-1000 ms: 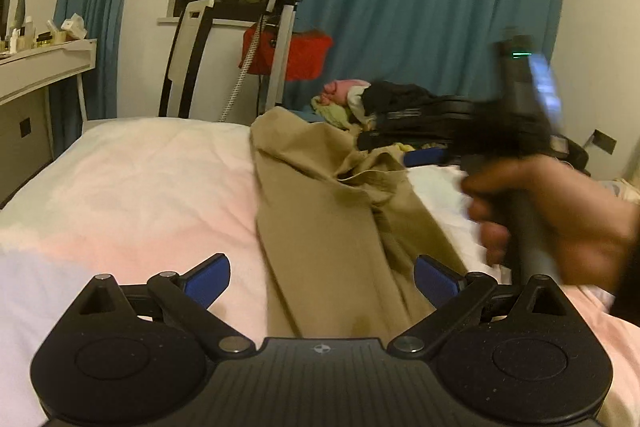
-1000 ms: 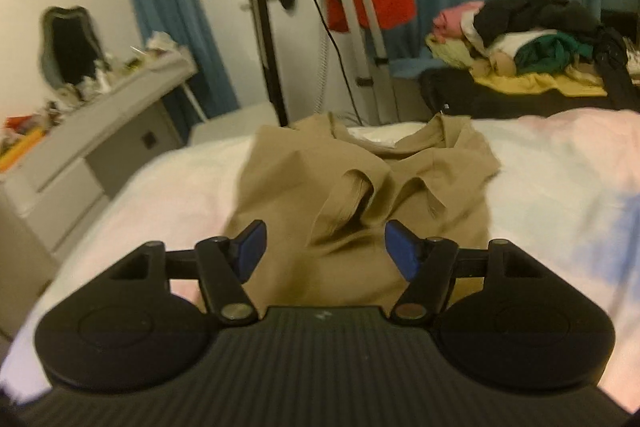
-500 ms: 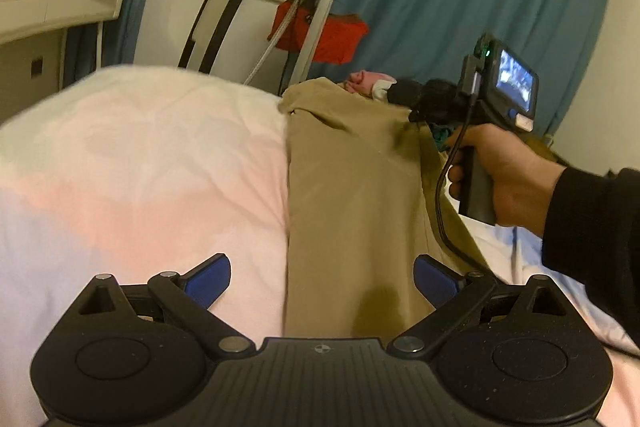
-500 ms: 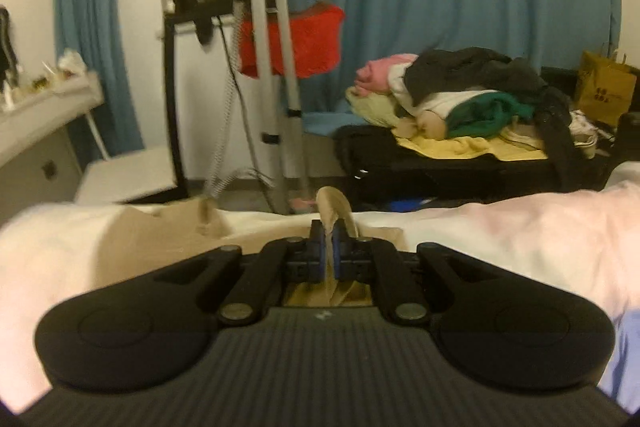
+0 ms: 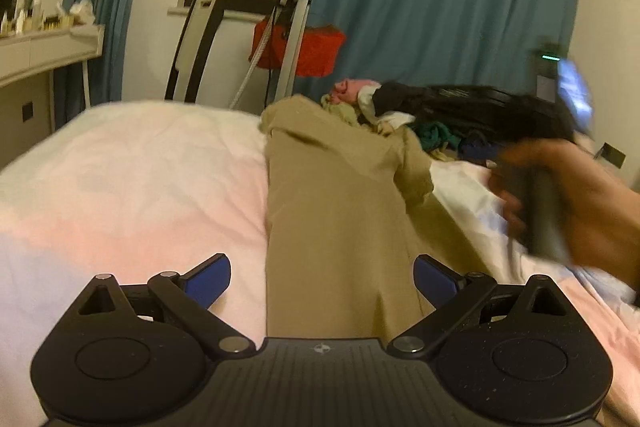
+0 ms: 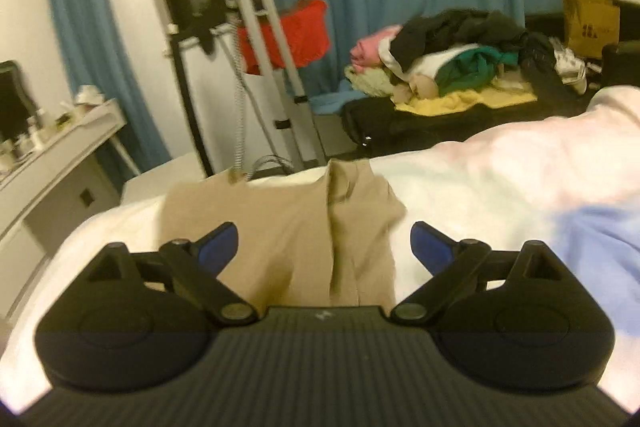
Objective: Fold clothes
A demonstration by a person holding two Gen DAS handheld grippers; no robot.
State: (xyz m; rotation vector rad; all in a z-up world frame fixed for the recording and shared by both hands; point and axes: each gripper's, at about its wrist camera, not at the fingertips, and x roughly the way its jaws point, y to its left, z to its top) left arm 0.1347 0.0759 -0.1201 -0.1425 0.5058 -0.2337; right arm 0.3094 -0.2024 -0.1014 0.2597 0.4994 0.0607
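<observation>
Lying lengthwise on bed (image 5: 132, 167): tan garment (image 5: 336, 219), soft, light, probably slippery. Gripping at far edge. Left gripper (image 5: 322, 277), right gripper (image 6: 325, 247): both spread apart, holding nothing.

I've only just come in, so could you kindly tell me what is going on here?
A person is folding clothes on a bed with a handheld tool in each hand. A tan garment lies lengthwise on the bedding, its far part partly folded over and rumpled. Both the left tool and the right tool are open and grip nothing. The person's hand holds the right tool just beside the garment, blurred with motion. A pile of other clothes waits beyond the bed.
</observation>
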